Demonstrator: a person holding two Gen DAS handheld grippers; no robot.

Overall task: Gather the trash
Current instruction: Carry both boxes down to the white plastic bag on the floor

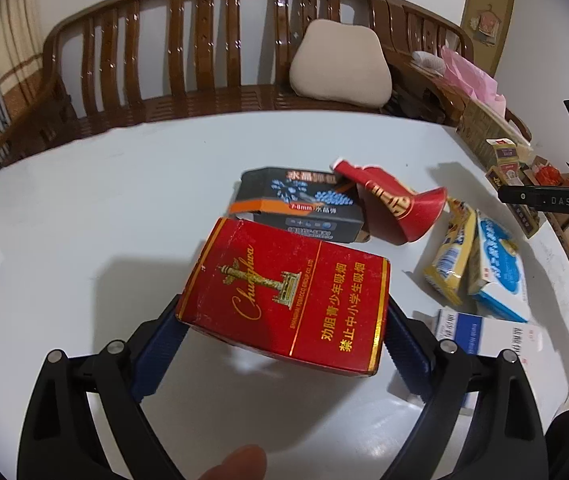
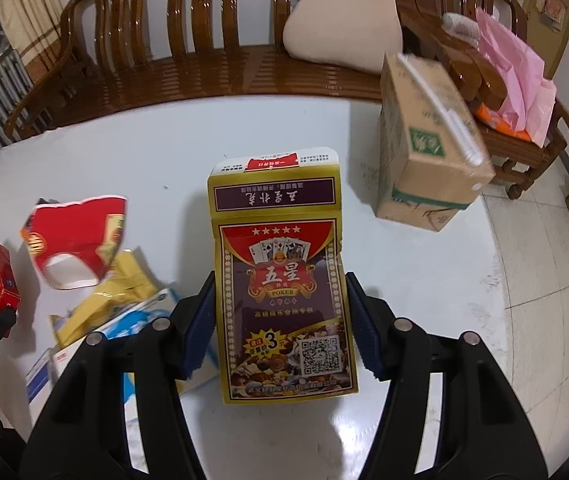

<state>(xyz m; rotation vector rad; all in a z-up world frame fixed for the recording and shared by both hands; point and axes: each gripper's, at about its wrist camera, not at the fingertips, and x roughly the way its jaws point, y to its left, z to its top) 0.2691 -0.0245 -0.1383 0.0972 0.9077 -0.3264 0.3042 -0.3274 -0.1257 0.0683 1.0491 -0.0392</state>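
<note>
White round surface (image 1: 84,208): bare to the left, its curved edge near the wooden slatted bench (image 1: 188,60). My left tool (image 1: 284,336) pinches a red cardboard cigarette carton (image 1: 288,296), long axis crosswise, lifted. My right tool (image 2: 280,320) pinches a yellow playing-card box (image 2: 280,280), flap pointing away. Only the right view shows the brown cardboard box (image 2: 424,152).

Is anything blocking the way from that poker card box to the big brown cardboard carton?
Nothing visible does. The yellow-and-purple poker card box, clamped in the right gripper, faces bare white table up to the brown cardboard carton.
</note>
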